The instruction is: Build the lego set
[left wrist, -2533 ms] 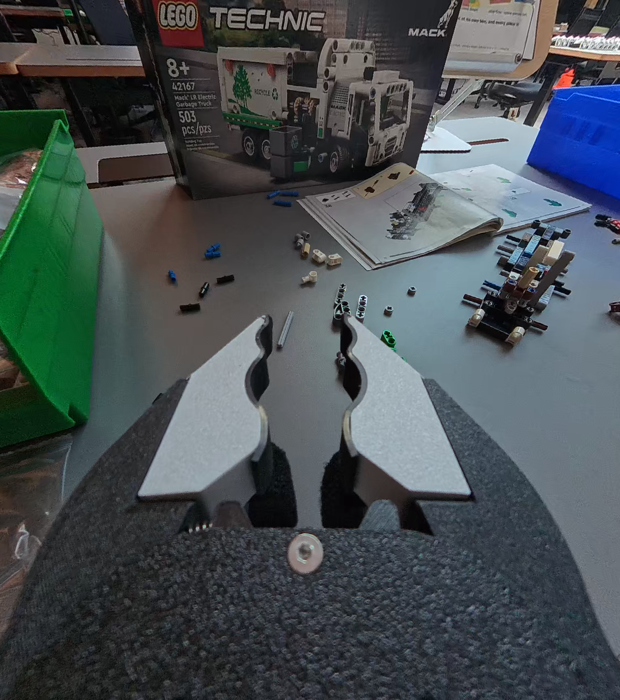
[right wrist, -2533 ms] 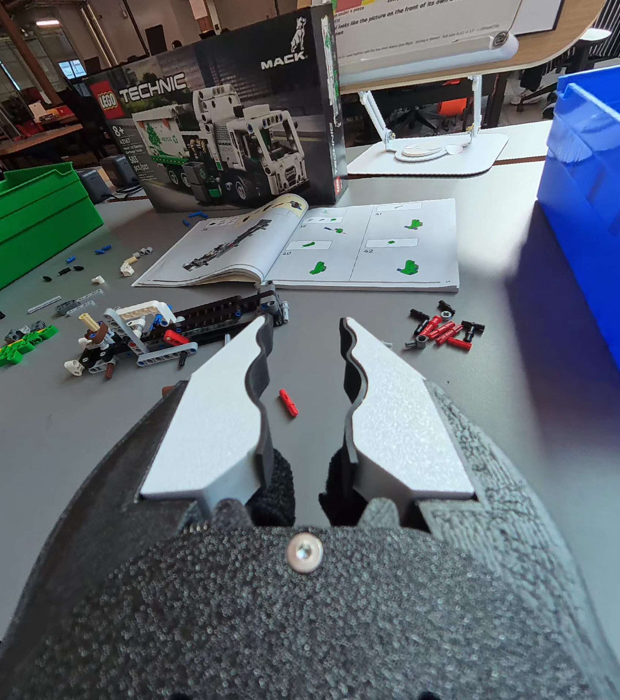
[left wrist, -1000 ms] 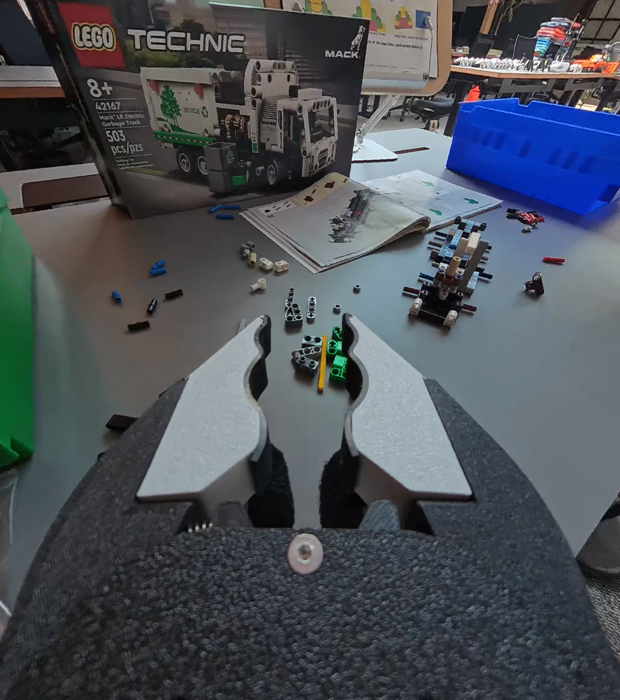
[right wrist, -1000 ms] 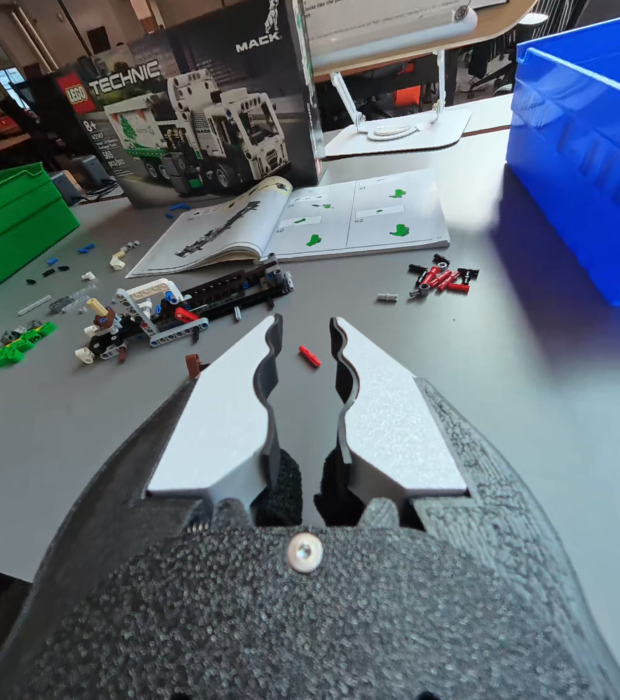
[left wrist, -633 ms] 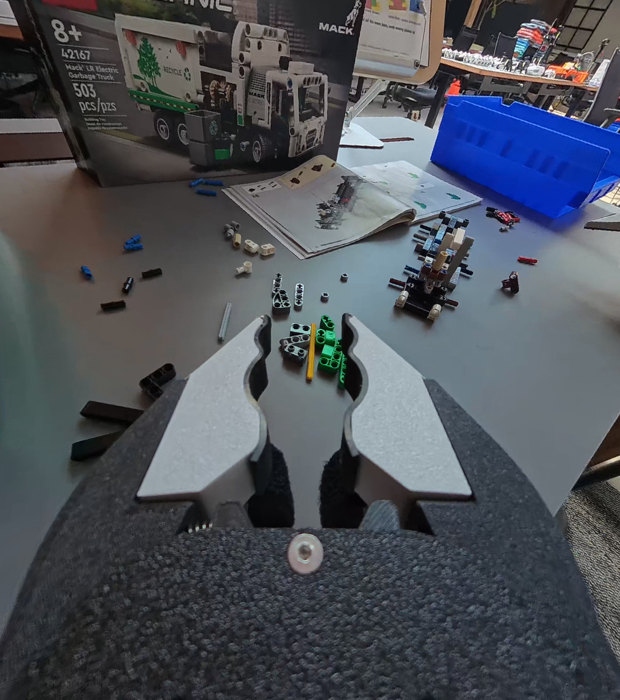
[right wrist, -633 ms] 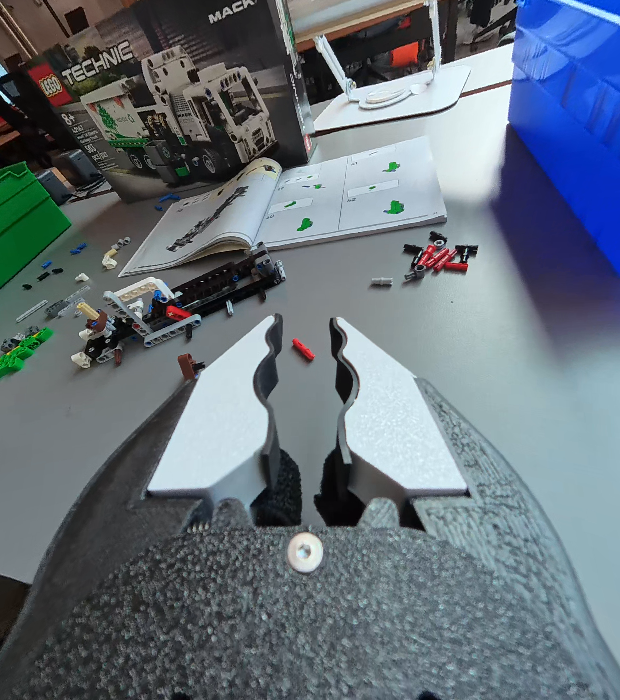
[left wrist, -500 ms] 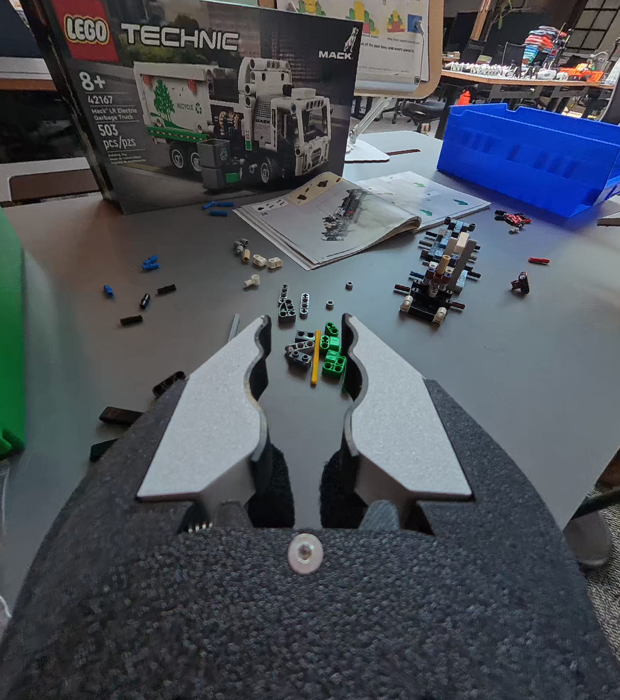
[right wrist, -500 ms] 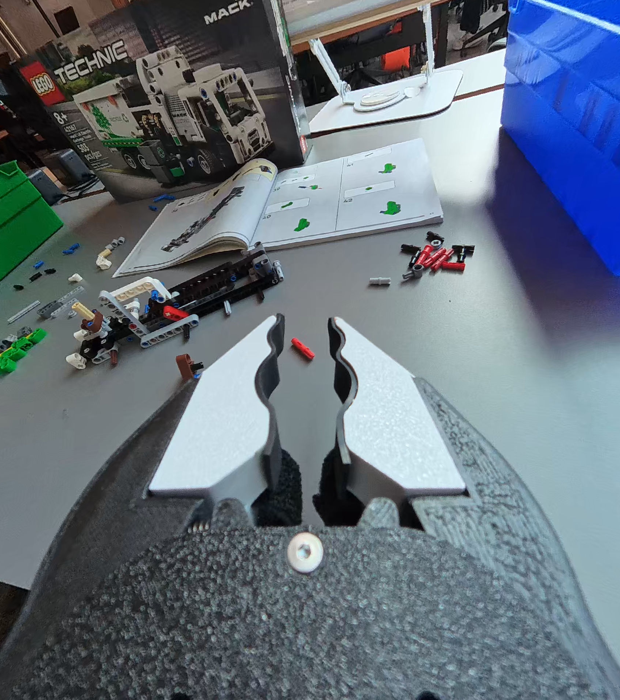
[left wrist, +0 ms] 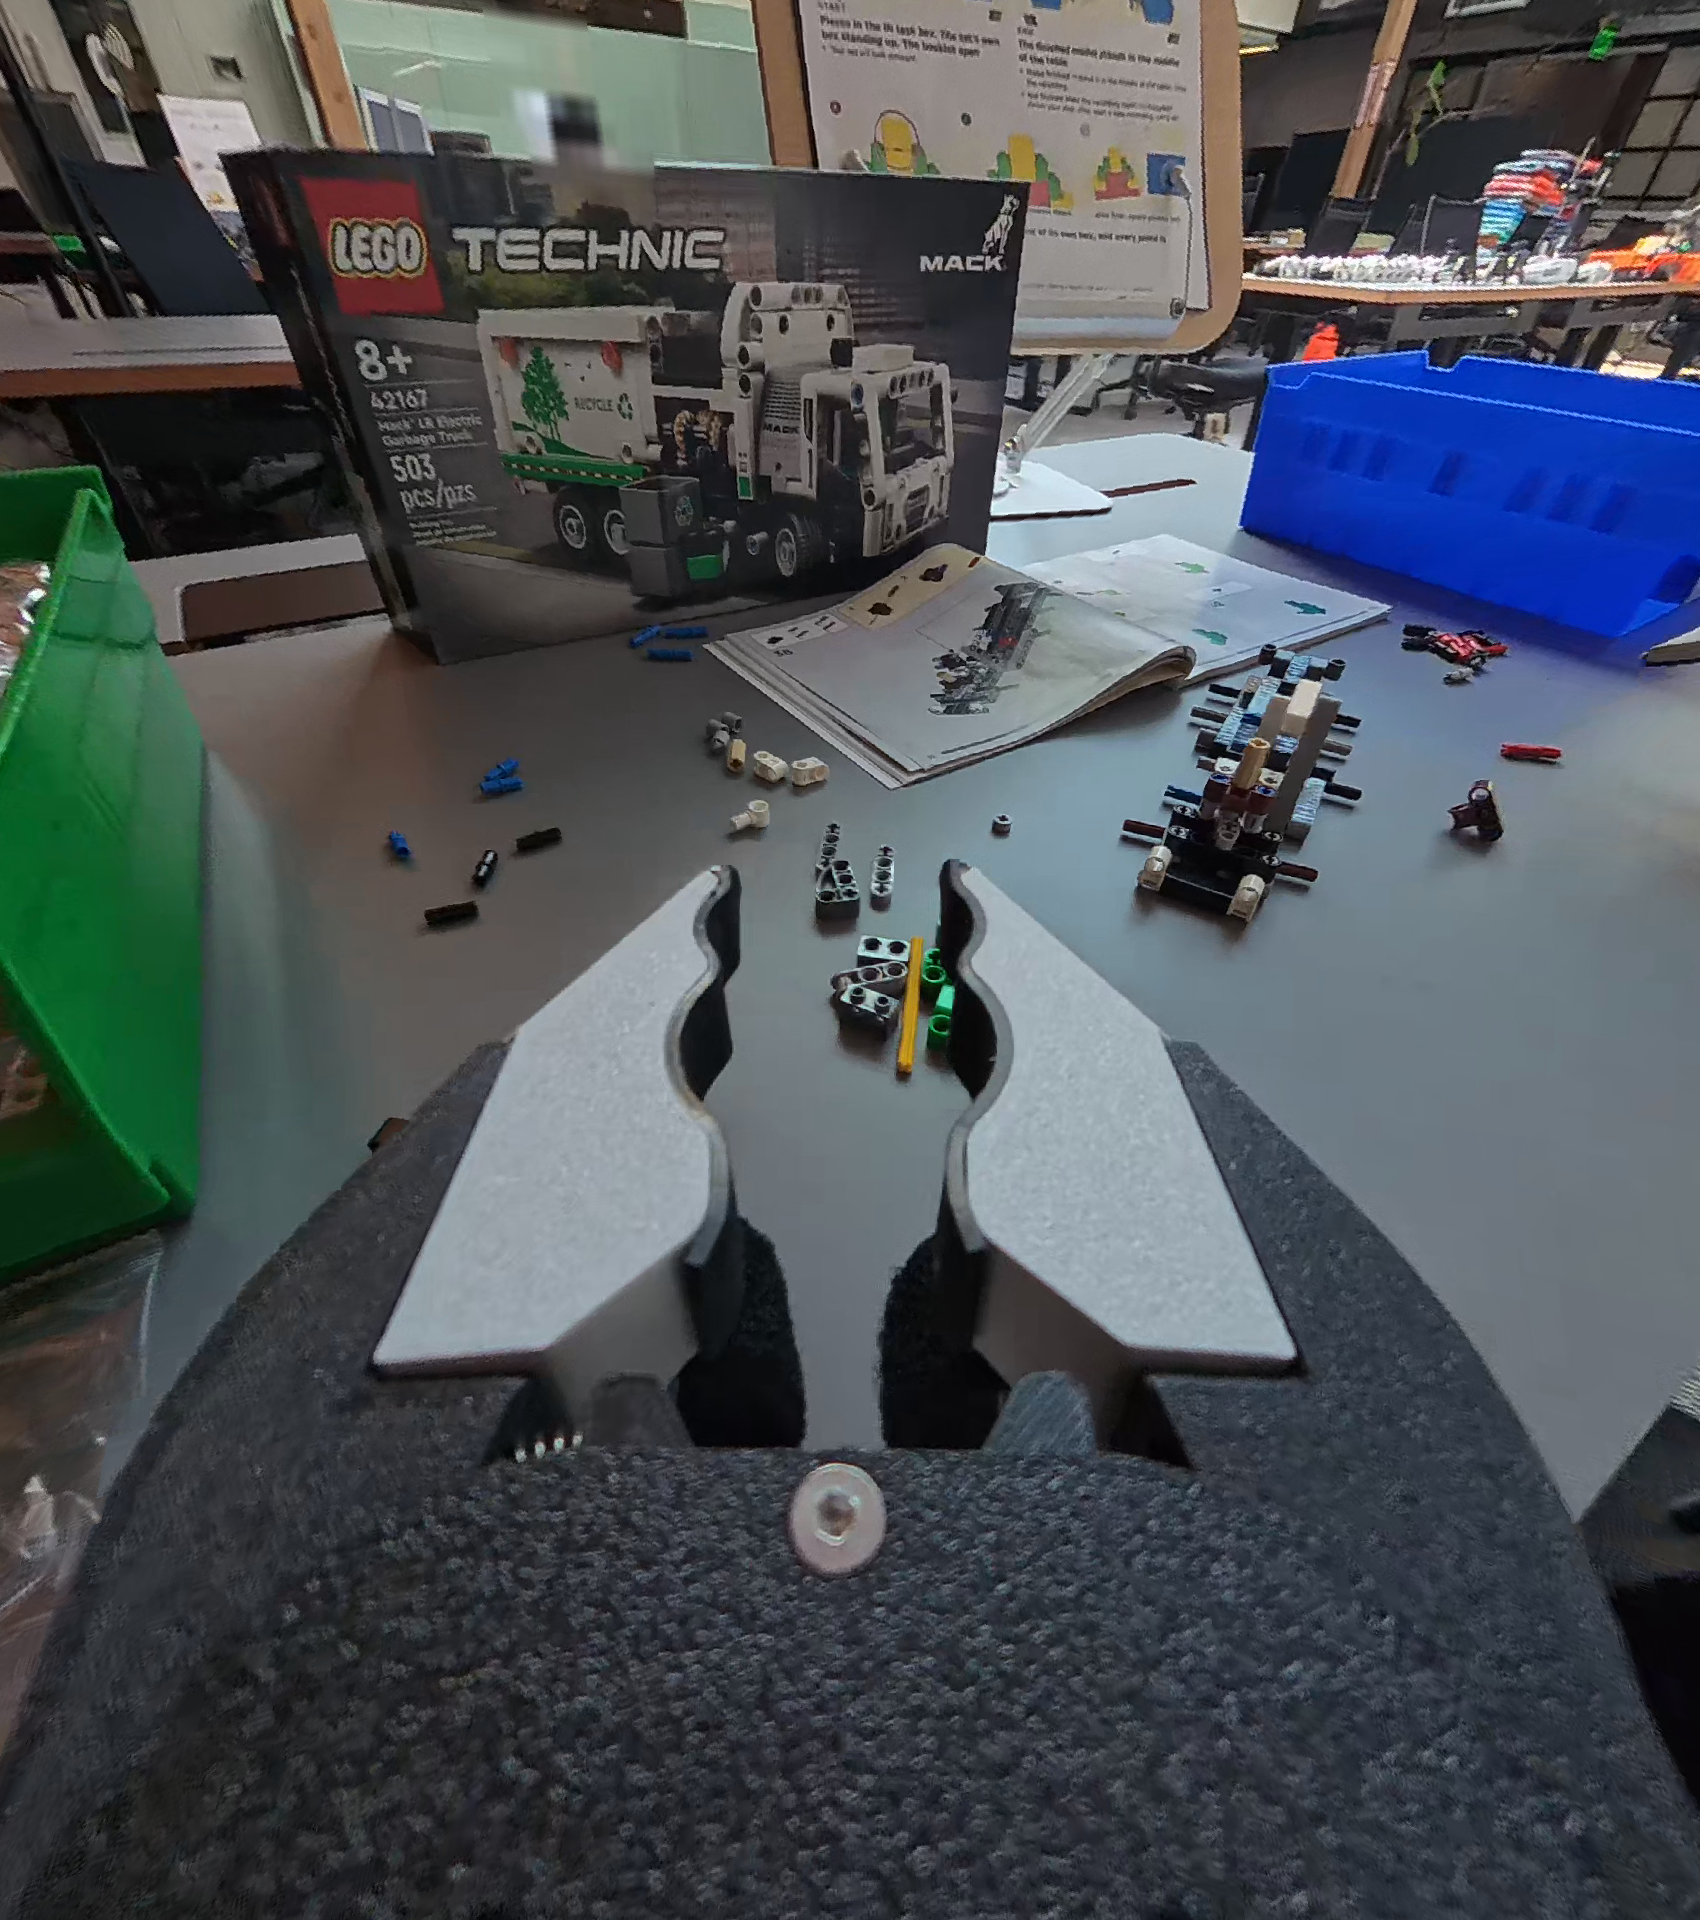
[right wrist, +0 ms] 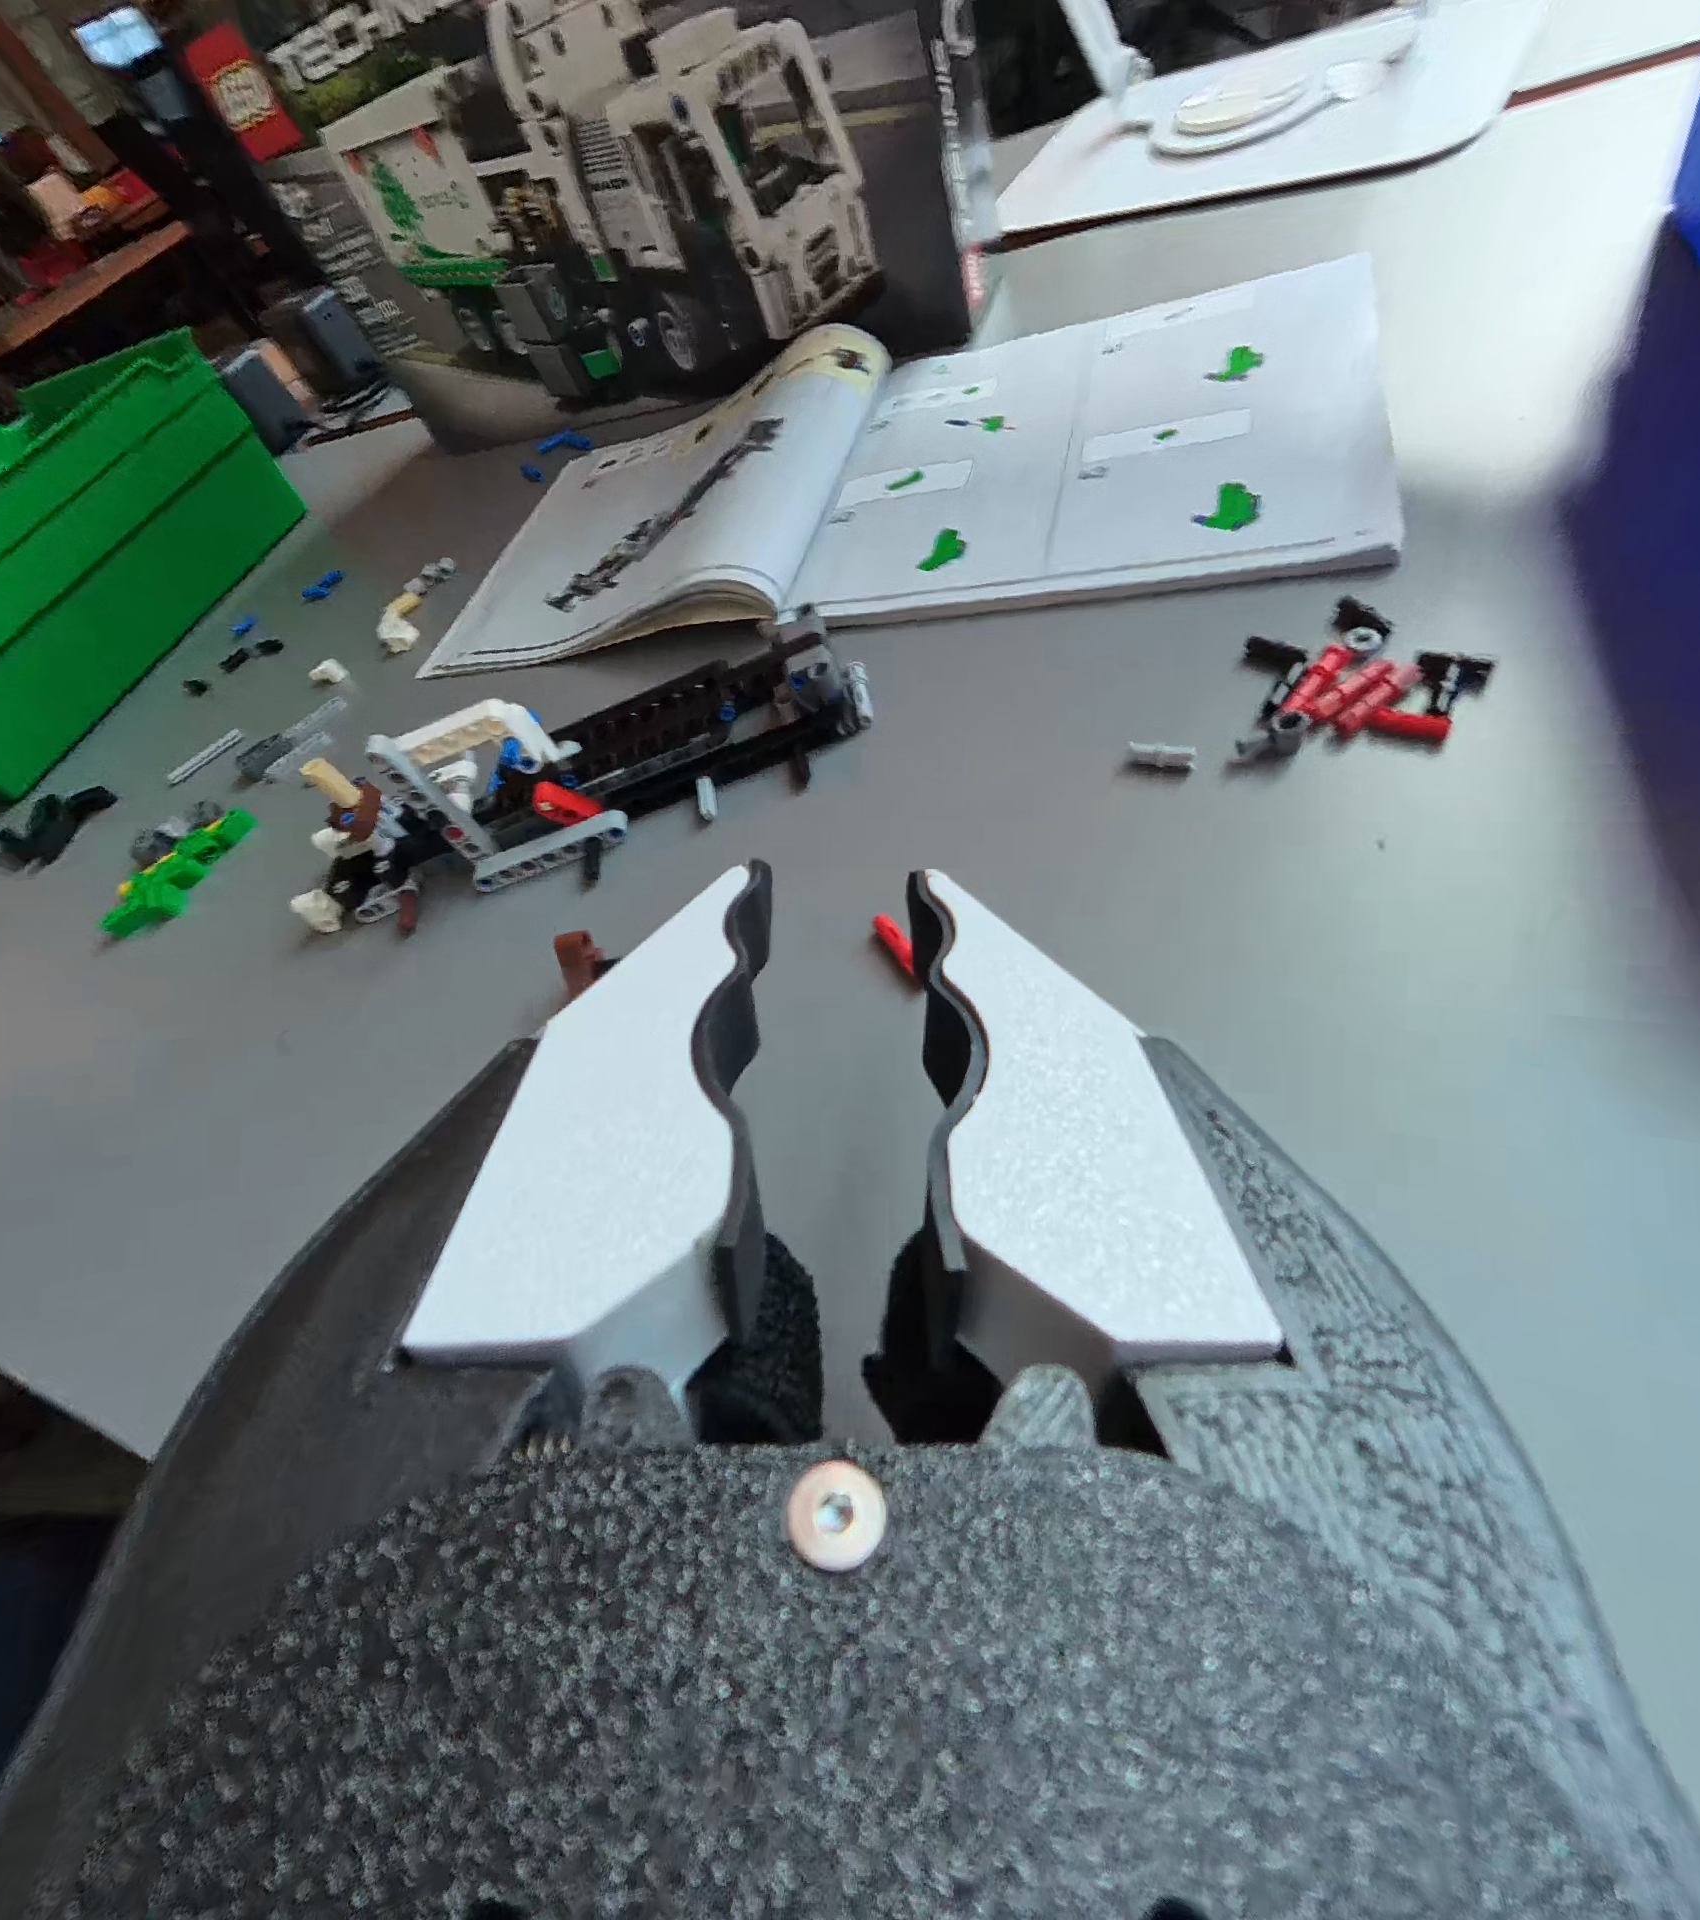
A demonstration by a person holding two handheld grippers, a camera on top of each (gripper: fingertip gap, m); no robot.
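My left gripper (left wrist: 833,883) is open and empty above the grey table, over a small pile of grey pieces (left wrist: 871,977), a yellow axle (left wrist: 910,1003) and green pieces (left wrist: 939,1003). The part-built chassis (left wrist: 1241,800) lies to its right; it also shows in the right wrist view (right wrist: 555,790). My right gripper (right wrist: 838,883) is open and empty, low over the table, with a single red pin (right wrist: 893,943) just inside its right fingertip. A brown piece (right wrist: 578,954) lies by its left finger.
The set's box (left wrist: 659,405) stands at the back, the open instruction booklet (right wrist: 929,499) in front of it. A green bin (left wrist: 56,862) is on the left, a blue bin (left wrist: 1521,488) on the right. Red and black pins (right wrist: 1365,686) and several small blue, black and tan pieces (left wrist: 503,821) lie scattered. Spacing between my two grippers at the tips: around 40 centimetres. My right gripper is the nearer one to the brown piece (right wrist: 578,954): about 8 centimetres, against 30 centimetres.
The left gripper has pulled back and lifted slightly, so the pile sits farther between its fingers. The right gripper has moved forward and down toward the red pin, which now lies by its right fingertip.
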